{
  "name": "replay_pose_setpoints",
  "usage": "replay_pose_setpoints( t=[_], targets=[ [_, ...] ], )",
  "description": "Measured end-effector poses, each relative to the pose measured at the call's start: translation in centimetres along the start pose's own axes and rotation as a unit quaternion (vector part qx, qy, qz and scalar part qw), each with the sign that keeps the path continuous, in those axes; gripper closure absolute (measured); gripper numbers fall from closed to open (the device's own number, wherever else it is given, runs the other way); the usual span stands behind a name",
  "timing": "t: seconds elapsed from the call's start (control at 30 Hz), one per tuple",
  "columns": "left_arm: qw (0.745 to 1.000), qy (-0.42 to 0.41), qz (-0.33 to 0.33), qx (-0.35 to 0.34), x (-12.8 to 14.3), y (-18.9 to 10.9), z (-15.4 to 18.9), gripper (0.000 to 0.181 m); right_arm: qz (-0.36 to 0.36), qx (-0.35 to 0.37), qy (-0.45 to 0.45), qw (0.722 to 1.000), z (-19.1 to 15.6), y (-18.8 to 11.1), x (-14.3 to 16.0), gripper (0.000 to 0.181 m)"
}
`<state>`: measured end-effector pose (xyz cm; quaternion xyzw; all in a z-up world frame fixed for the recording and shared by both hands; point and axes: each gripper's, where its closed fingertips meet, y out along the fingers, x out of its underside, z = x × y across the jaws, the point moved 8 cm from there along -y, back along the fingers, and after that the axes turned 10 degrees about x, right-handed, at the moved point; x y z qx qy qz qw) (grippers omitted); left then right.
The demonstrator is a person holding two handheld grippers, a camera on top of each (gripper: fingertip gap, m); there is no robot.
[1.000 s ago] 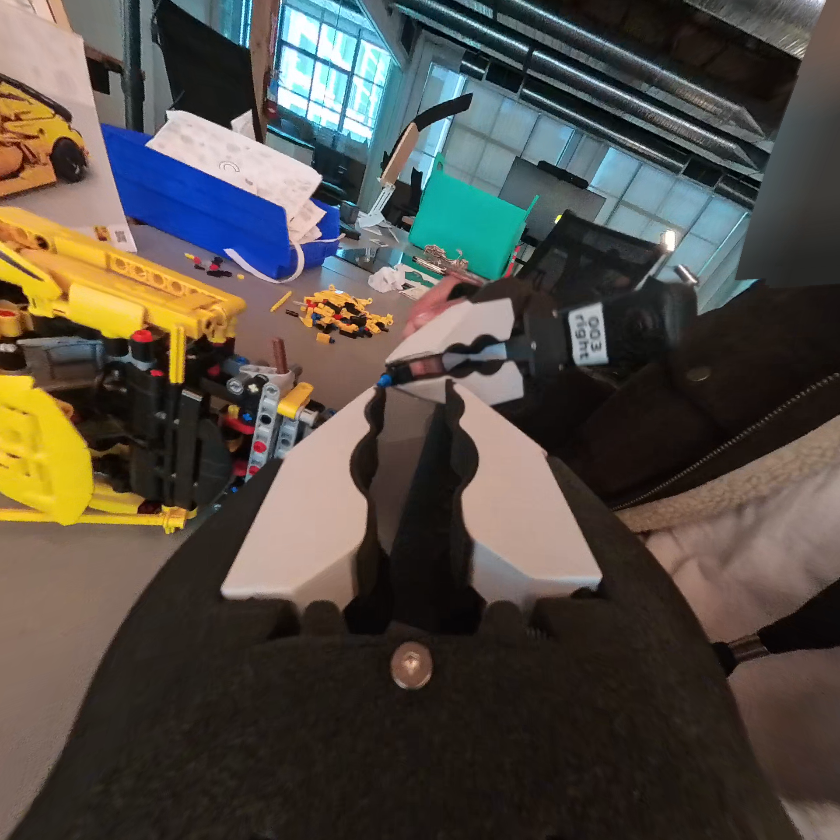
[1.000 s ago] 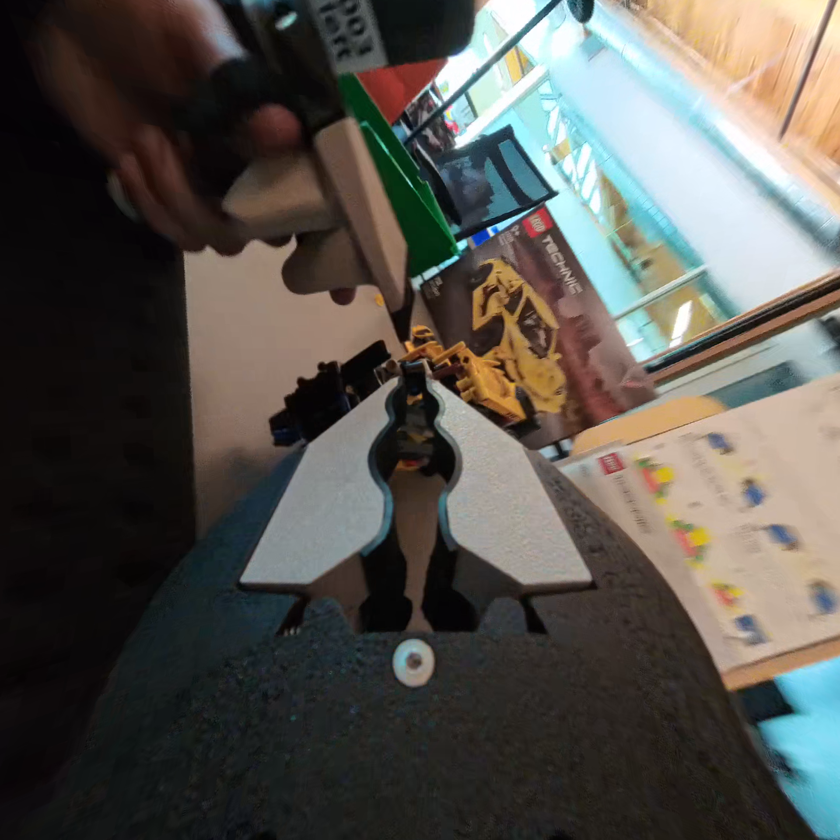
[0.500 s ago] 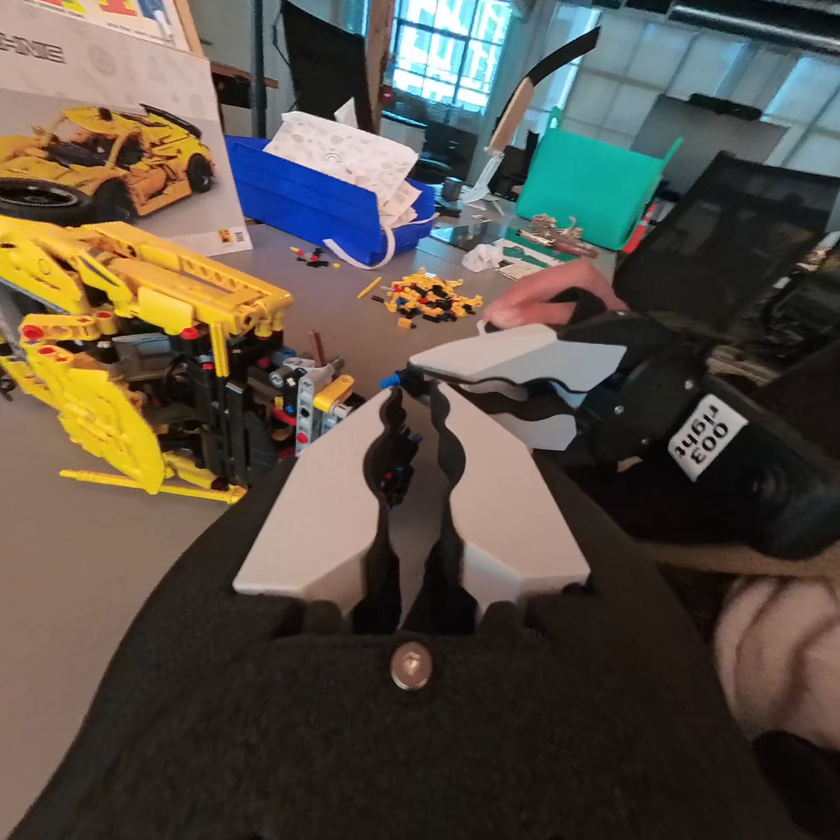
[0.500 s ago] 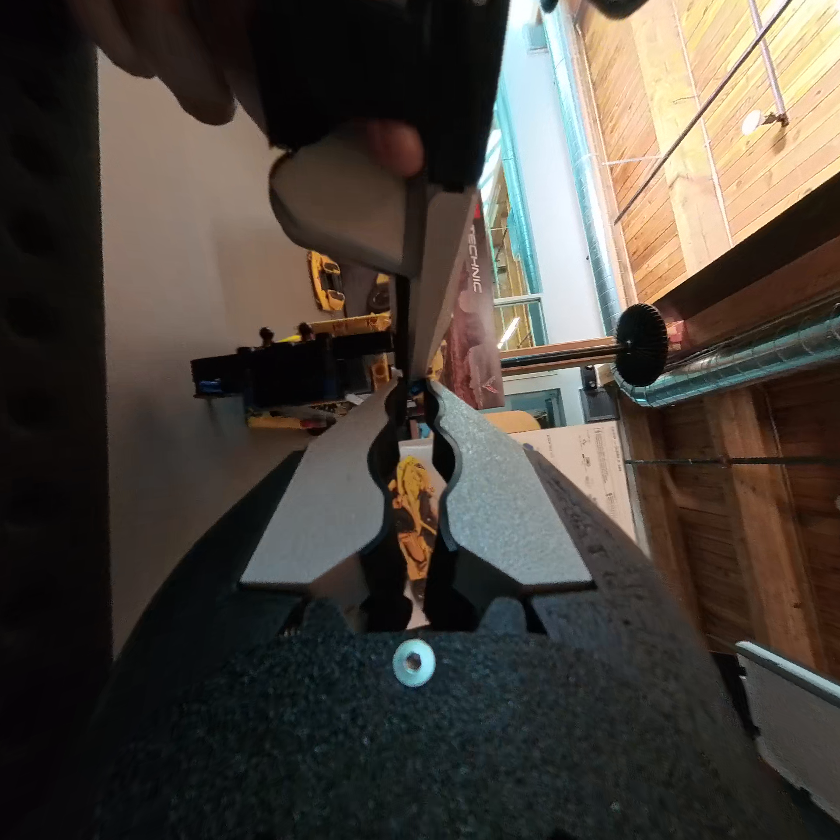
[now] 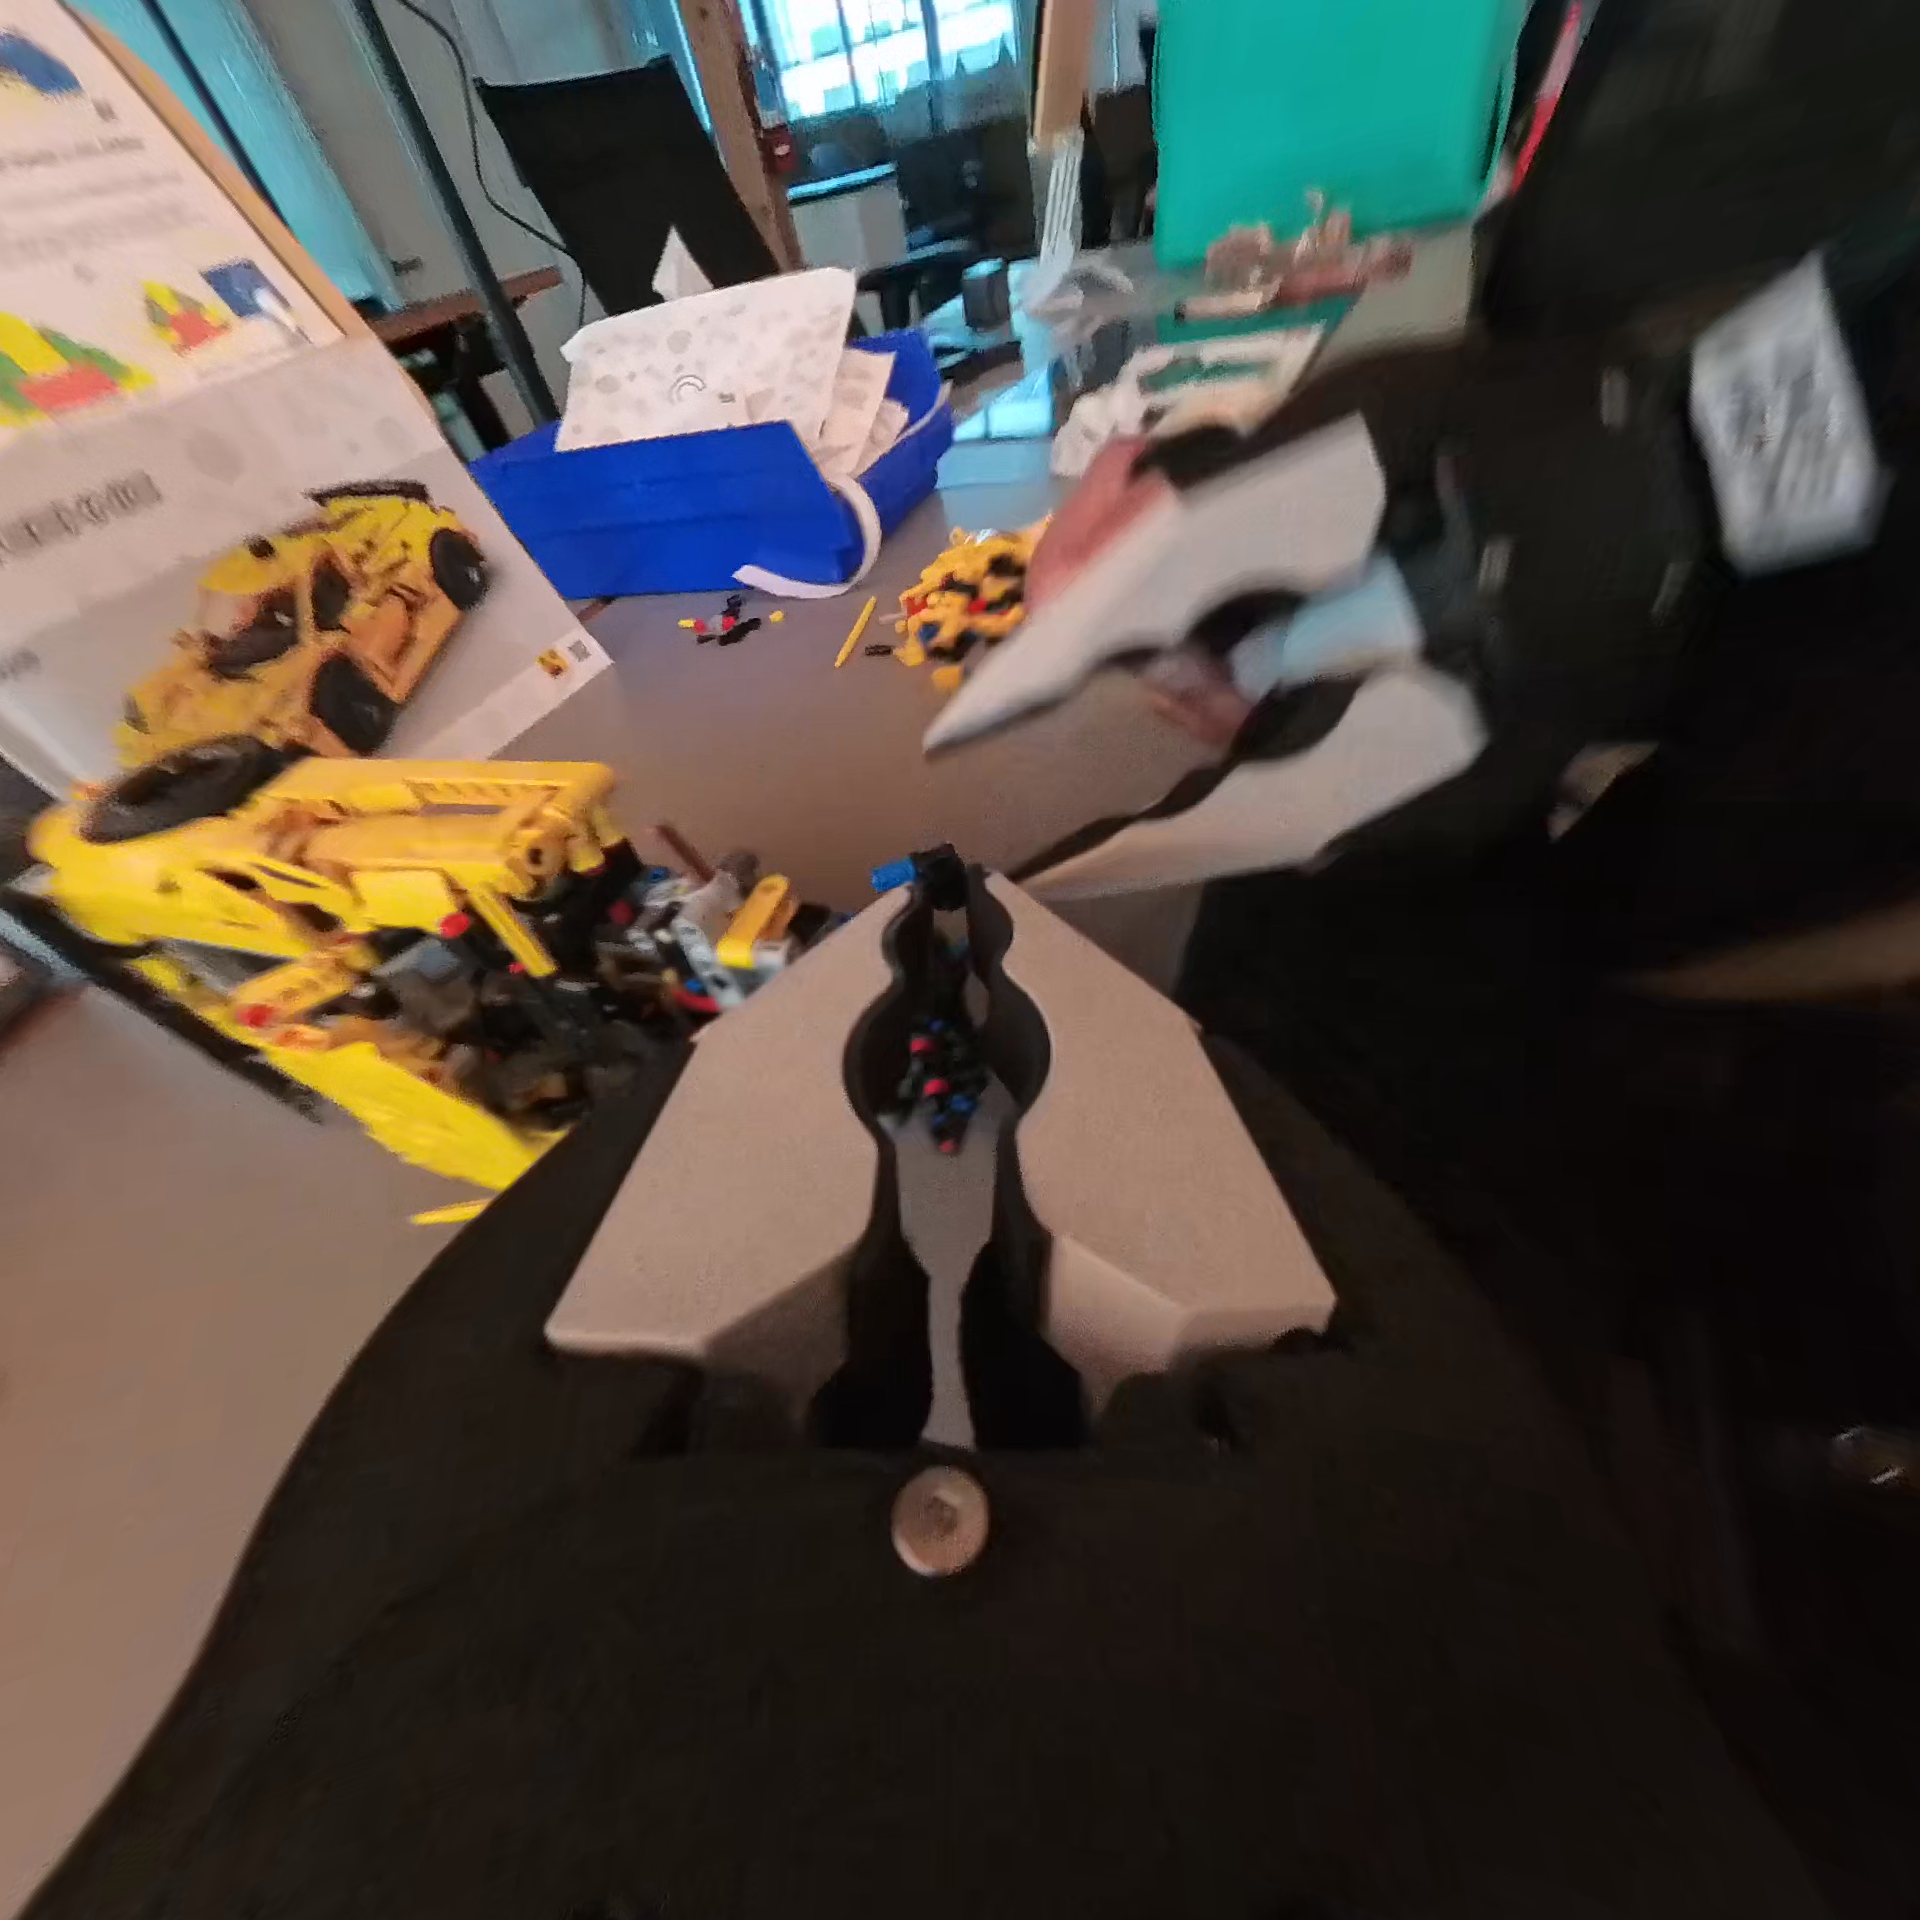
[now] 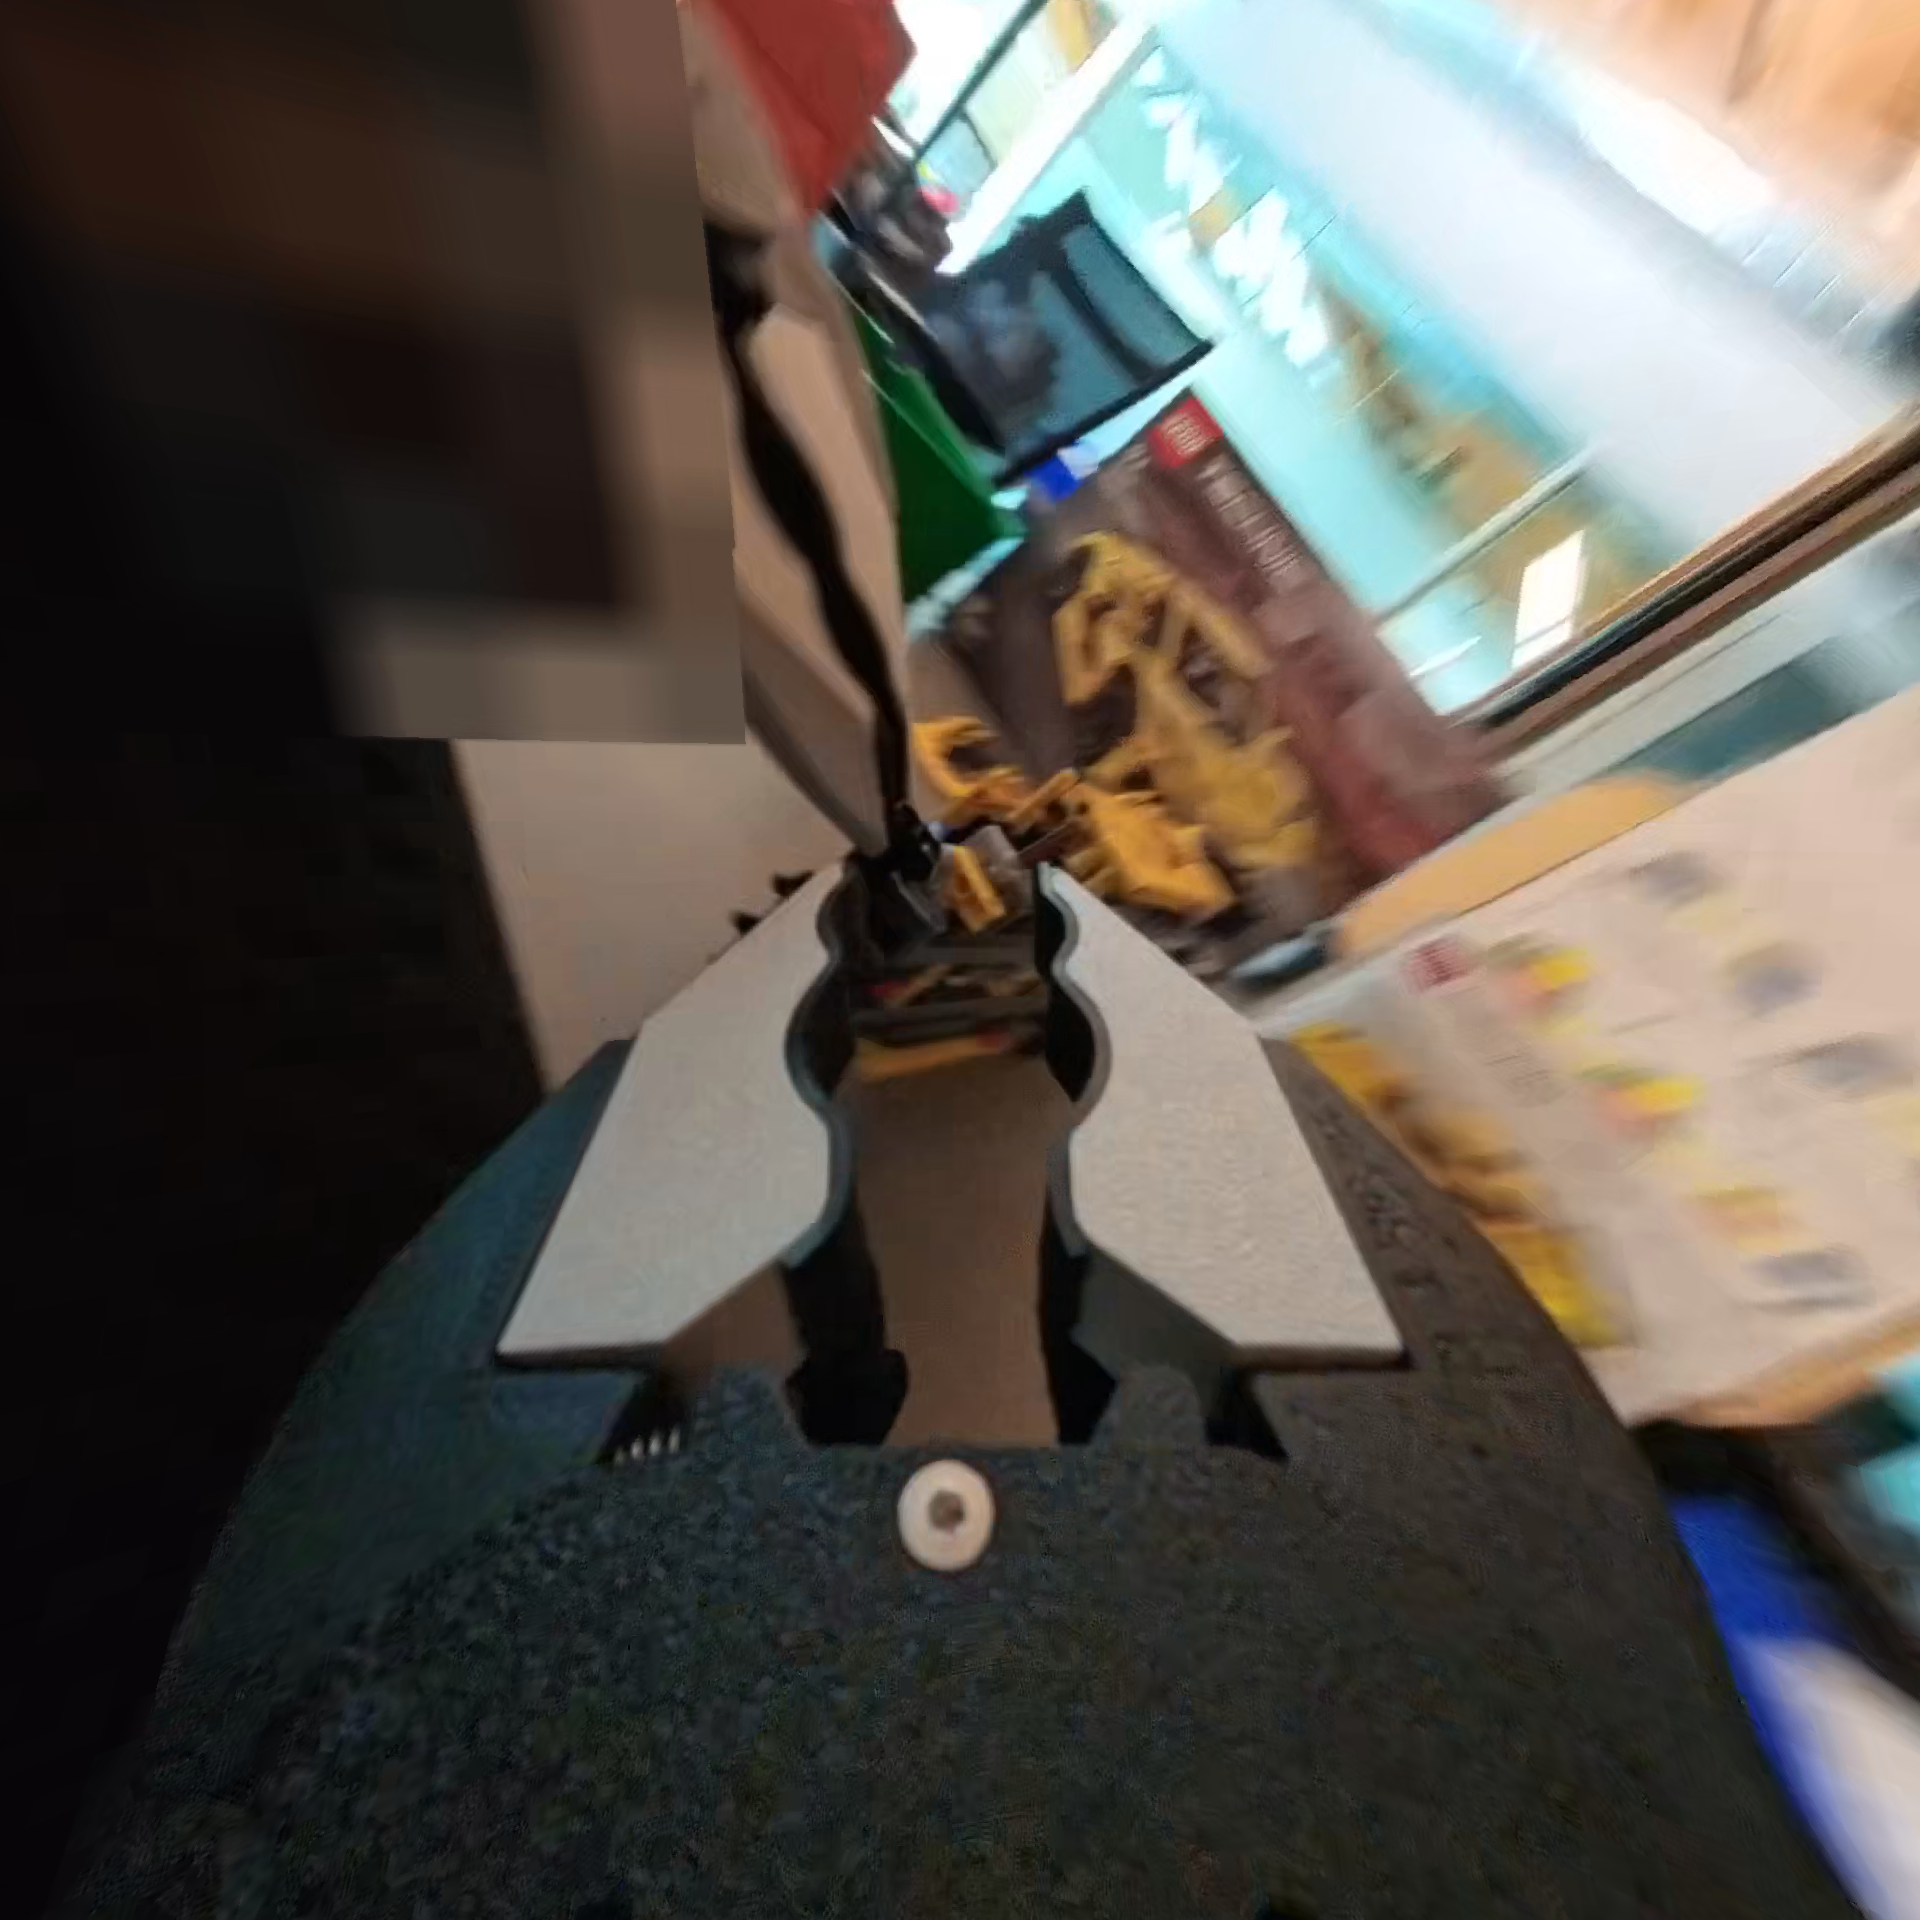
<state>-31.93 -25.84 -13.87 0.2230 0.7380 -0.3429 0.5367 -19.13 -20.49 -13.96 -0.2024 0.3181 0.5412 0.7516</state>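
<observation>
In the left wrist view, a printed box [image 5: 260, 540] stands upper left; below it a yellow brick-built car [image 5: 343, 935] lies on the grey bench [image 5: 748, 748]. At centre, the left hand-held gripper [image 5: 940, 883] pinches a small black-and-blue piece [image 5: 920, 871]. Upper right, the right hand-held gripper [image 5: 997, 790] gapes empty. Behind, a blue bin [image 5: 675, 499] holds paper.

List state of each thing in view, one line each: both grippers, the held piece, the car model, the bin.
left gripper: shut on small black piece.
small black piece: clamped at the left fingertips, blue pin end sticking out.
right gripper: open, holds nothing.
yellow car model: part-built, on the grey table.
blue bin: open, papers inside.
loose bricks: heaped on the table.
</observation>
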Motion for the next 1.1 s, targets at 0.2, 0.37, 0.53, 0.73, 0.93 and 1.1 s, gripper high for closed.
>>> replay_pose_setpoints(
  t=[0.2, 0.37, 0.53, 0.73, 0.93, 1.1],
  targets=[
    [0.98, 0.186, -0.054, 0.032, 1.6, -0.2, 1.4, 0.175, -0.098, -0.292, 0.53, 0.79, 2.3, 1.1, 2.9, 0.133],
    [0.968, 0.245, -0.04, 0.038, 1.5, 0.0, 2.7, 0.175, -0.112, -0.371, 0.573, 0.722, 1.0, 1.3, 3.0, 0.155],
    [0.962, 0.268, -0.028, 0.052, 1.4, 0.0, 3.3, 0.175, -0.119, -0.416, 0.58, 0.69, 0.2, 1.5, 2.8, 0.166],
    [0.955, 0.291, -0.032, 0.051, 1.4, 0.2, 3.9, 0.175, -0.14, -0.422, 0.597, 0.667, -0.1, 1.6, 3.2, 0.178],
    [0.947, 0.314, -0.06, 0.021, 1.2, 0.8, 3.9, 0.177, -0.148, -0.411, 0.638, 0.634, 0.1, 2.0, 4.1, 0.18],
    [0.946, 0.318, -0.062, 0.02, 1.0, 1.1, 4.0, 0.178, -0.134, -0.412, 0.655, 0.619, 0.4, 2.0, 4.3, 0.18]
  ],
)
